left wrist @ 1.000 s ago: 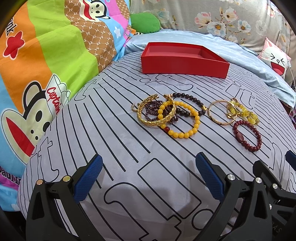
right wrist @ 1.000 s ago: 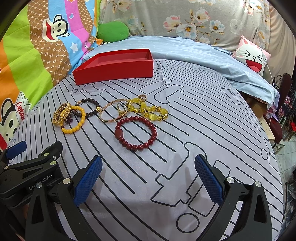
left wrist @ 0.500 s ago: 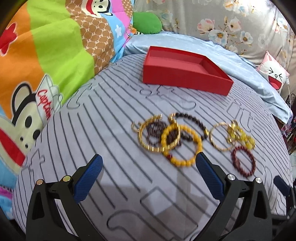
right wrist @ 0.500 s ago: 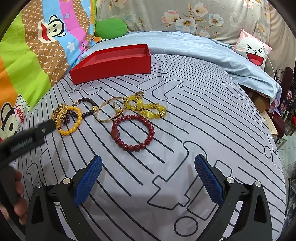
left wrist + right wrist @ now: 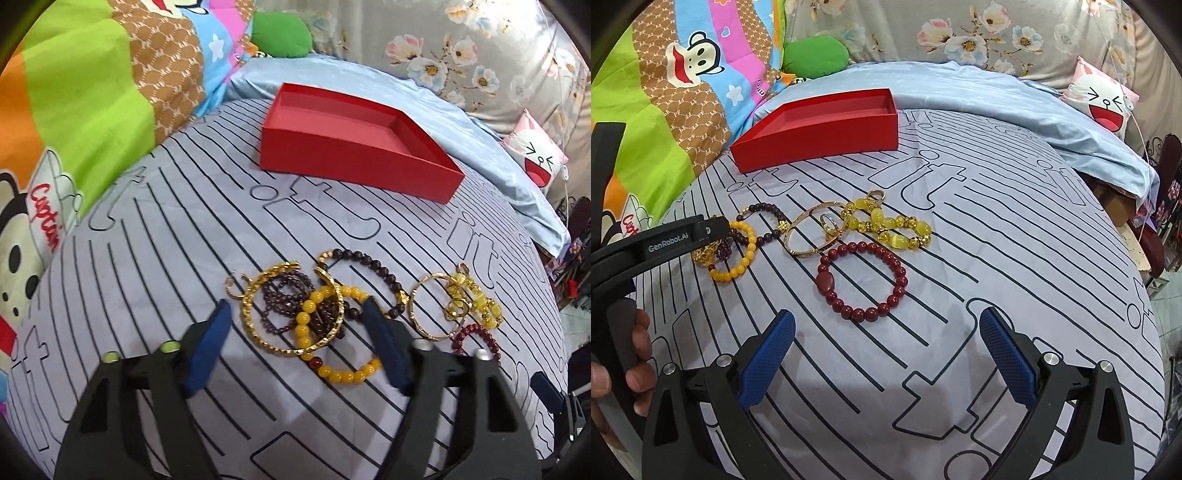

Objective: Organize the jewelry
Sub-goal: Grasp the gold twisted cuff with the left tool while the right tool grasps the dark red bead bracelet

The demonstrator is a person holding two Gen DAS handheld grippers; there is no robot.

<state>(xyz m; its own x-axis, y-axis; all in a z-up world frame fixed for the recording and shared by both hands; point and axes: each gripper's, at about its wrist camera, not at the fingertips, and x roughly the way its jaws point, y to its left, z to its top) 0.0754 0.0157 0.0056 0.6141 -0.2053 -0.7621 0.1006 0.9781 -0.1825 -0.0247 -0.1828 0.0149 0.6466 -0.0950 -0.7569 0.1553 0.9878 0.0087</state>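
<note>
Red box [image 5: 354, 162] (bare inside); bracelets [image 5: 306, 314] outside

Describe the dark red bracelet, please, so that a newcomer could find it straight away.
Start at the red box on the striped sheet and come toward the camera past the jewelry. The dark red bracelet lies alone, nearest the camera: round opaque beads plus one larger oval bead.

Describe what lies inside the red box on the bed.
The red box shows only its bare red floor and inner walls; no jewelry is visible inside. In both views the near wall hides the strip of floor just behind it, so that strip cannot be checked.
</note>
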